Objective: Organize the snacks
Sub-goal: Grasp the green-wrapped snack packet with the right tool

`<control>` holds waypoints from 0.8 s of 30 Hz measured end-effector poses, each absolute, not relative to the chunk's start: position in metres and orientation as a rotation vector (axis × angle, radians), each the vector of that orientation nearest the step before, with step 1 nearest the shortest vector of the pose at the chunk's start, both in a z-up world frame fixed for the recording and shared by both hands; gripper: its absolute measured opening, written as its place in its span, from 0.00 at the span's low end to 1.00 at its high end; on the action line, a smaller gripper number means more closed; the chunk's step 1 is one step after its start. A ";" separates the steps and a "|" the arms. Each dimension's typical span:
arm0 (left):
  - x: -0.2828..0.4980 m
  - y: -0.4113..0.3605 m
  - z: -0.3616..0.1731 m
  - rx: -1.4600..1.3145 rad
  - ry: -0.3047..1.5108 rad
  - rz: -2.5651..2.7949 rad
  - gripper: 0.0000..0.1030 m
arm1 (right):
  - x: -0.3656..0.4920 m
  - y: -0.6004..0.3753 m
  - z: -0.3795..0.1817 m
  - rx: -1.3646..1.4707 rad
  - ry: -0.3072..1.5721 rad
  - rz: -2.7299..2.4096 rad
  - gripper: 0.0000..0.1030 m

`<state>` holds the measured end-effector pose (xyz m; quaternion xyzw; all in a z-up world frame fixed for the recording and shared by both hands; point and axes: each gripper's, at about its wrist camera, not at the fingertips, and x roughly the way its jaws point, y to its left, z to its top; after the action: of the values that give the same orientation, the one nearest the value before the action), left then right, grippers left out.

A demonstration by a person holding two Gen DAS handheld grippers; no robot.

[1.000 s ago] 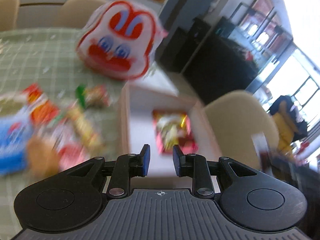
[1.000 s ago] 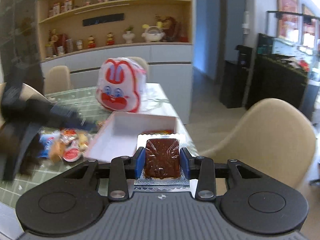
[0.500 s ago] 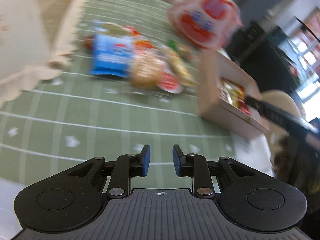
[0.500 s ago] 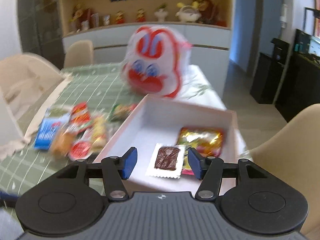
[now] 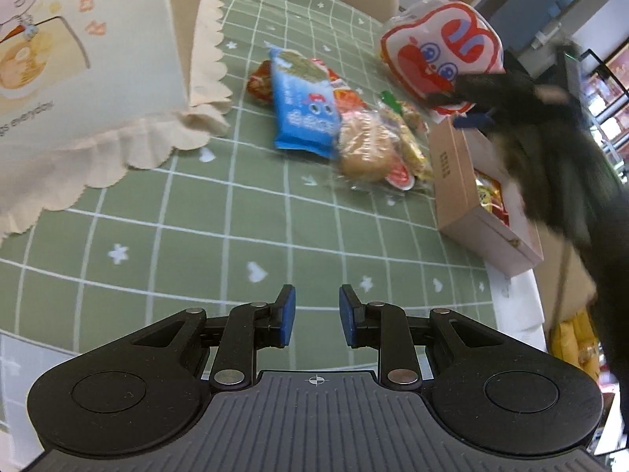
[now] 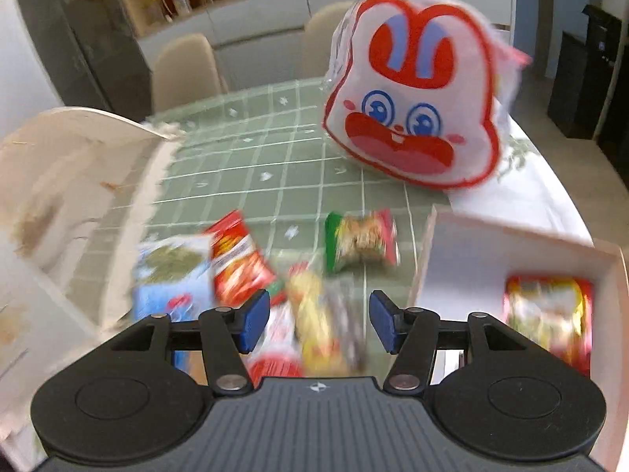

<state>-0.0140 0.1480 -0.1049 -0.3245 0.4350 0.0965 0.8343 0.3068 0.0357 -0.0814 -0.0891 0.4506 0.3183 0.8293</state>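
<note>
Snack pile (image 6: pixel 314 314) directly under right gripper (image 6: pixel 320 320), wide open, empty; long axes pointing away. Left gripper (image 5: pixel 313 316) farther, part-open, empty.

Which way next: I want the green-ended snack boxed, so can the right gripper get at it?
Probably yes: the right gripper is open and empty, and the green-ended snack lies apart from the pile with nothing on it.

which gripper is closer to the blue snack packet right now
Right. The right gripper hangs open just above the snack pile, the blue snack packet beside its left finger. The left gripper sits back over bare tablecloth, well short of it.
</note>
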 end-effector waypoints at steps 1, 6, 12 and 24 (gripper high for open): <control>-0.017 0.152 -0.105 -0.686 0.924 0.199 0.27 | 0.320 0.051 -0.088 -0.229 0.989 0.670 0.61; -0.035 0.176 -0.106 -0.693 0.916 0.185 0.27 | 0.375 0.094 -0.114 -0.282 1.130 0.637 0.61; -0.032 0.189 -0.111 -0.733 0.903 0.177 0.27 | 0.419 0.117 -0.138 -0.377 1.222 0.579 0.65; 0.023 0.165 -0.123 -0.705 0.919 0.128 0.27 | 0.375 0.083 -0.102 -0.326 1.211 0.749 0.18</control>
<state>0.0231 0.1654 -0.1233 -0.3331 0.4338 0.0605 0.8350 0.3752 0.0828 -0.1022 -0.1488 0.5533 0.3423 0.7447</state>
